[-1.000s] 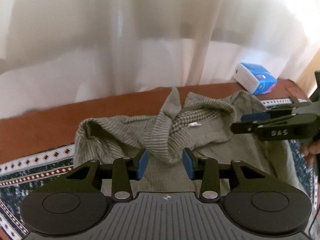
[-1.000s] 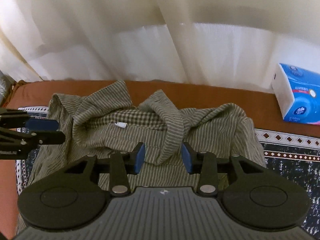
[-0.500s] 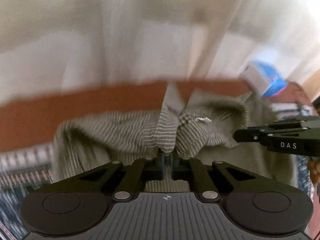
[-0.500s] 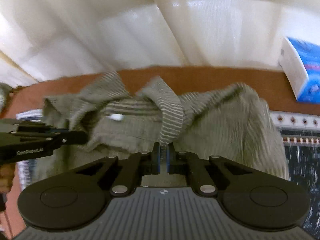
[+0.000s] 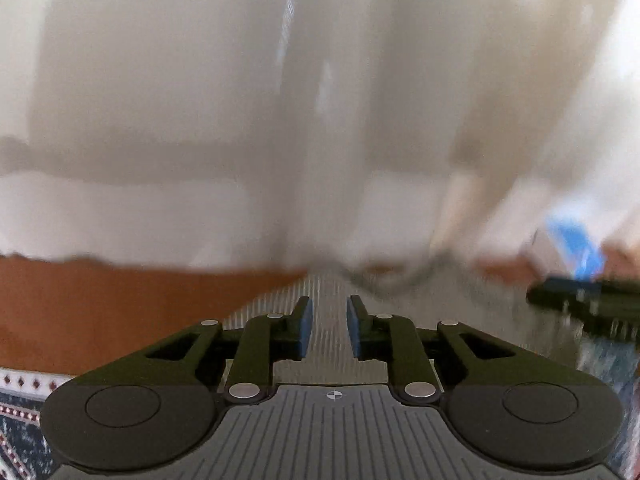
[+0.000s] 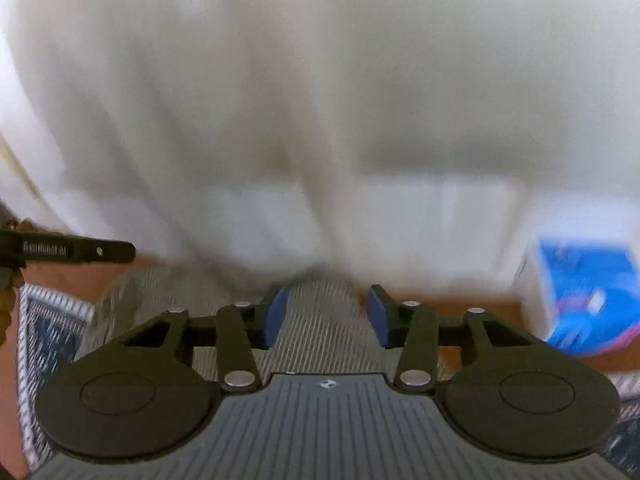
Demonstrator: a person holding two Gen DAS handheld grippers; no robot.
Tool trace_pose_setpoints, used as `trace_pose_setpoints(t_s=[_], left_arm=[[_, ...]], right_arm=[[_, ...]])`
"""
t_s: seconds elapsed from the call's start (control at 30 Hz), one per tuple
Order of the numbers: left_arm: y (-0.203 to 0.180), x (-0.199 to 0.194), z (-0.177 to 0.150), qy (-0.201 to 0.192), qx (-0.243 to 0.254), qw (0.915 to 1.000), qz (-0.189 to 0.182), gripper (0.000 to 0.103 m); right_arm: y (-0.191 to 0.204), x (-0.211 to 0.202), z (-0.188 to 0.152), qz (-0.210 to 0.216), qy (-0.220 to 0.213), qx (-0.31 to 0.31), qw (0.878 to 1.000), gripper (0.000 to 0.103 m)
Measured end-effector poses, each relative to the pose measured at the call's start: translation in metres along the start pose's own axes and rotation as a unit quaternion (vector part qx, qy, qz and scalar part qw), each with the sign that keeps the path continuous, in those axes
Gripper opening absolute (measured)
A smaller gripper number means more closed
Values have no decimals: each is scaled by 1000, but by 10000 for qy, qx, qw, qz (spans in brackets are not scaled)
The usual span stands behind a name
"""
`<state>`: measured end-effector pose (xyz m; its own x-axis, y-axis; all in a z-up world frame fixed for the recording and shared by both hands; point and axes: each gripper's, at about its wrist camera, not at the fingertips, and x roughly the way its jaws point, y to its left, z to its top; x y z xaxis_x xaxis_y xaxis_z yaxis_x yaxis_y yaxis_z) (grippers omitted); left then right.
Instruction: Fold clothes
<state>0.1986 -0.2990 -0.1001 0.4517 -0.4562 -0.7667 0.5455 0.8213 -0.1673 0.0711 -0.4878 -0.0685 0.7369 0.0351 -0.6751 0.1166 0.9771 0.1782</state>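
Striped garment: one grey-green striped cotton shirt (image 5: pixel 328 344), blurred, lies on the brown surface and patterned cloth; in both wrist views its fabric runs under and between the pads.
Brown tabletop: one bare reddish-brown wooden surface (image 5: pixel 120 304), left of the shirt in the left wrist view.
Patterned cloth: one dark blue cloth with a white and red diamond border (image 5: pixel 20 420), at the lower left corner of the left wrist view and at the left edge of the right wrist view (image 6: pixel 48 332).
Left gripper: one black two-finger gripper with blue pads (image 5: pixel 329 326); its jaws are opening, a narrow gap between the two pads, striped fabric seen in the gap with neither pad pressing on it. Its side shows as a black bar at the left of the right wrist view (image 6: pixel 72 251).
Right gripper: one black two-finger gripper with blue pads (image 6: pixel 326 316); its jaws are opening, gap a little wider, shirt fabric seen between the pads and not pinched. Its tip shows at the right of the left wrist view (image 5: pixel 580 300).
Curtain: one cream sheer curtain (image 6: pixel 320 100) fills the background.
Tissue pack: one blue and white pack (image 6: pixel 588 300), far right, blurred.
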Motion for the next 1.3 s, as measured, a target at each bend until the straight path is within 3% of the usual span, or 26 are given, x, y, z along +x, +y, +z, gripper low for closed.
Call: trace_pose_setpoints(t_s=[0.13,0.2,0.27,0.37,0.57,0.7,0.9,1.1,1.3], left_arm=[[-11,10,-18,74,613,9975,348,41],[-8,10,-22,46,832,9949,572,55],[3,5,-25,109,814,9944,670,55],[24,-9,-34,237,519,9968,562,55],[10,-52,-76,391,456,9982,24,60],[-23,-68,-97,525,607,9956,-475,62],[-96,-89,-107,464,955,9890,-1034,64],[-171,-92,-116,397,1359,9841,-1073,68],[-239,-68,-120,586,1348,9870,-654,68]], right_arm=[[-4,15,-14,-59,373,92,9992,43],[-10,10,-14,-97,404,119,9991,43],[-14,0,-18,-153,459,161,9987,43],[-29,-35,-31,-199,427,185,9987,43],[-35,-117,-86,-324,226,649,9971,45],[-36,-178,-126,-353,131,1140,9928,50],[-50,-260,-183,-475,82,1349,9897,54],[-71,-300,-265,-455,424,1960,9786,54],[-88,-304,-326,-68,758,2134,9740,54]])
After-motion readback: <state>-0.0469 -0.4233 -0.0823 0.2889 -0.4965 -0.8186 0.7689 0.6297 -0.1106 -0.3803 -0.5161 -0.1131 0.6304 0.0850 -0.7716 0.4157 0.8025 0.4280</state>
